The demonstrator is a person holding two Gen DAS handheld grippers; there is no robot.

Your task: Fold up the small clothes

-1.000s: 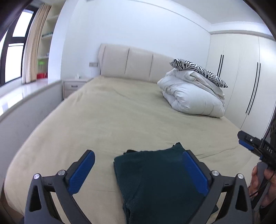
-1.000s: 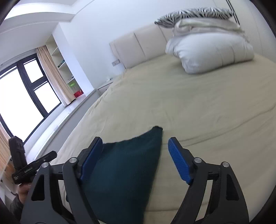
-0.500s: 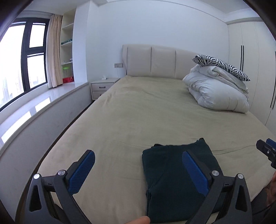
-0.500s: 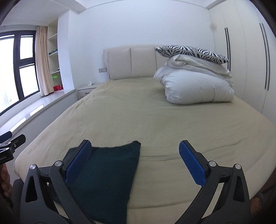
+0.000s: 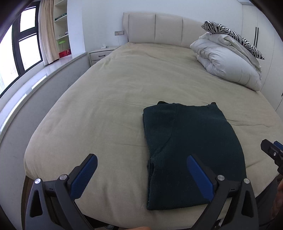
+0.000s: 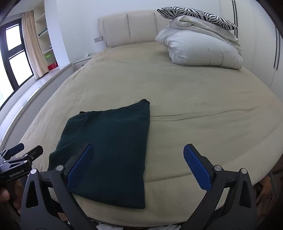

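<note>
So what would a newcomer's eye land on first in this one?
The dark green folded garment lying flat near the foot of the beige bed. Then the zebra-print pillow topping a white duvet by the headboard, and both open grippers, left and right.

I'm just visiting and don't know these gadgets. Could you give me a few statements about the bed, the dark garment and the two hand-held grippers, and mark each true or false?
1. The dark green garment lies folded on the beige bed. True.
2. The left hand-held gripper is clamped on the garment. False: its jaws are wide open and hold nothing.
3. A zebra-print pillow sits on top of the white duvet. True.
4. The right hand-held gripper is shut. False: it is open, with nothing between its blue pads.
5. The duvet pile covers the garment. False: the pile is near the headboard, well apart from the garment at the foot end.
</note>
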